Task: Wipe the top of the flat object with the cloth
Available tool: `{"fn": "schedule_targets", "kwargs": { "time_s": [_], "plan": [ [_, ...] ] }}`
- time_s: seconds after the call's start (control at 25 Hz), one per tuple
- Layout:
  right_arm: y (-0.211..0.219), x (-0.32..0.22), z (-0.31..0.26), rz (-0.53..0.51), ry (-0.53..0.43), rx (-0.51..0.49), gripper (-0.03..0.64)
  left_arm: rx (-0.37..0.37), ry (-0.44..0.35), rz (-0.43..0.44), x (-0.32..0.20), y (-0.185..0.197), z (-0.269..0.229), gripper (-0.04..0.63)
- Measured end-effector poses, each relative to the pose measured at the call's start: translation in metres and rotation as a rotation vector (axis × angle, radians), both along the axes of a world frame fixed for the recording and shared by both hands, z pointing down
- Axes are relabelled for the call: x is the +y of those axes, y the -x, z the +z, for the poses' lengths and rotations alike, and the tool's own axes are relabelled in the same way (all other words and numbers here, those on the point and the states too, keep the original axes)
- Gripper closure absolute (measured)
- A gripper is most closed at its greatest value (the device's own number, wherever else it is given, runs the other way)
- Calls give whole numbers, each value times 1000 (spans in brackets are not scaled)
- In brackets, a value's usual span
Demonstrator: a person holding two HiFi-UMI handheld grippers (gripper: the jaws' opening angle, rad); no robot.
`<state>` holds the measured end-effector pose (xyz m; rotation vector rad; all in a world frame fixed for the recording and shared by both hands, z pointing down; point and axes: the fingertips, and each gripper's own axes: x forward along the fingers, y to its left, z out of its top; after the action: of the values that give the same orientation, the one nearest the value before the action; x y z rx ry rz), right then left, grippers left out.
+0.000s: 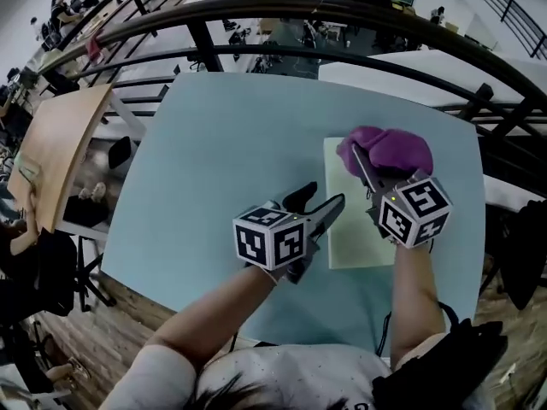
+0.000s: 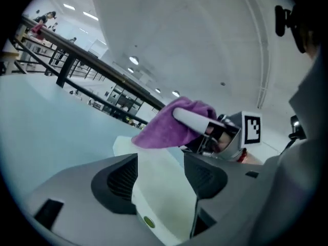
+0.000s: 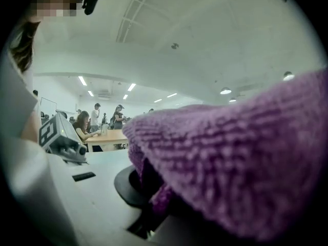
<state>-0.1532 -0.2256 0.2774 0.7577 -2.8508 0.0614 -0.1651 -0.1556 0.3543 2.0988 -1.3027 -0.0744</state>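
Observation:
A pale yellow-green flat board (image 1: 355, 229) lies on the right half of the light blue table (image 1: 222, 152). My right gripper (image 1: 366, 162) is shut on a purple cloth (image 1: 389, 149), which hangs bunched over the board's far end. In the right gripper view the cloth (image 3: 230, 158) fills most of the picture and hides one jaw. My left gripper (image 1: 320, 202) is open at the board's left edge. In the left gripper view the board (image 2: 164, 199) shows in the gap between the spread jaws and nothing is gripped. The cloth (image 2: 169, 124) sits beyond them.
A black curved railing (image 1: 299, 11) runs behind the table's far edge. A wooden tabletop (image 1: 60, 143) stands lower at the left. Beyond the table's left and near edges lies wooden floor (image 1: 128, 314). People sit at desks (image 3: 102, 135) far off.

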Motion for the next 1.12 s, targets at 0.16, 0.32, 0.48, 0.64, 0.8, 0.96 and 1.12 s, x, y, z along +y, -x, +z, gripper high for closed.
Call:
{"fn": "schedule_targets", "kwargs": {
  "time_s": [0.16, 0.32, 0.48, 0.64, 0.8, 0.96, 1.12],
  "plan": [
    [21, -41, 38, 1, 93, 55, 586, -60, 122, 8, -43, -16, 57, 324],
    [40, -51, 89, 0, 148, 200, 586, -89, 218, -16, -52, -16, 92, 353],
    [50, -50, 138, -70, 89, 454, 586, -32, 253, -12, -51, -15, 111, 356],
    [48, -60, 157, -74, 33, 550, 586, 49, 266, -34, -52, -18, 122, 347],
    [32, -73, 160, -24, 37, 594, 586, 12, 238, -43, -53, -16, 122, 347],
    [-7, -94, 159, 74, 51, 622, 588, 17, 231, -45, -53, -16, 119, 347],
    [-55, -113, 158, 168, 69, 632, 588, 27, 237, -32, -54, -16, 116, 347]
  ]
}}
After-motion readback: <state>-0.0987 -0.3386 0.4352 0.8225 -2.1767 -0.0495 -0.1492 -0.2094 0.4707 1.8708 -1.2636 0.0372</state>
